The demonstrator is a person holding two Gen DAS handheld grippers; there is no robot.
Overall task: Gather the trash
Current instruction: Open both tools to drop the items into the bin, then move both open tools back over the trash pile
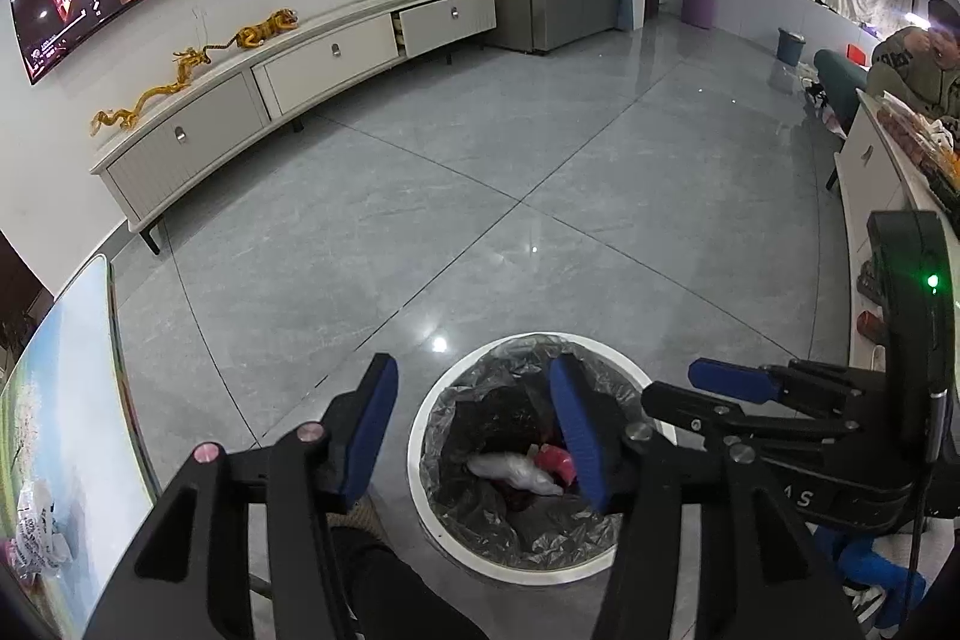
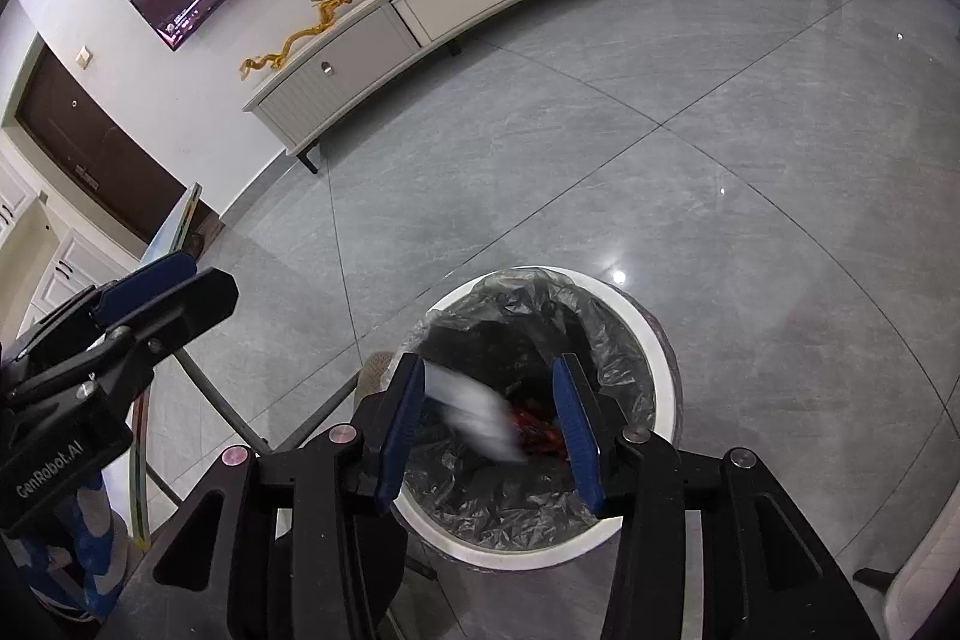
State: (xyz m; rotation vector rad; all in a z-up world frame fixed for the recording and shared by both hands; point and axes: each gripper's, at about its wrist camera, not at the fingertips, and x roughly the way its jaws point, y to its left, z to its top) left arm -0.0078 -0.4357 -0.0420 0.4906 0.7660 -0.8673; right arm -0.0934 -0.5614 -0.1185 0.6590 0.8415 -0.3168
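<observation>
A round white trash bin (image 1: pixel 420 436) with a grey plastic liner stands on the floor below both grippers; it also shows in the right wrist view (image 2: pixel 663 358). Inside lie a white crumpled piece (image 1: pixel 516 472) and red scraps (image 1: pixel 555 460). My left gripper (image 1: pixel 474 436) is open and empty above the bin's left rim. My right gripper (image 2: pixel 492 424) is open over the bin. A blurred white piece of trash (image 2: pixel 480 418) is between its fingers, apparently falling into the bin. The right gripper also shows in the left wrist view (image 1: pixel 738 388).
A glass table with a printed top (image 1: pixel 66 400) holds a crumpled plastic wrapper (image 1: pixel 36 532) at the left. A long white TV cabinet (image 1: pixel 288 76) stands under a wall screen. A white counter (image 1: pixel 870 172) is at the right. Grey tiled floor lies between.
</observation>
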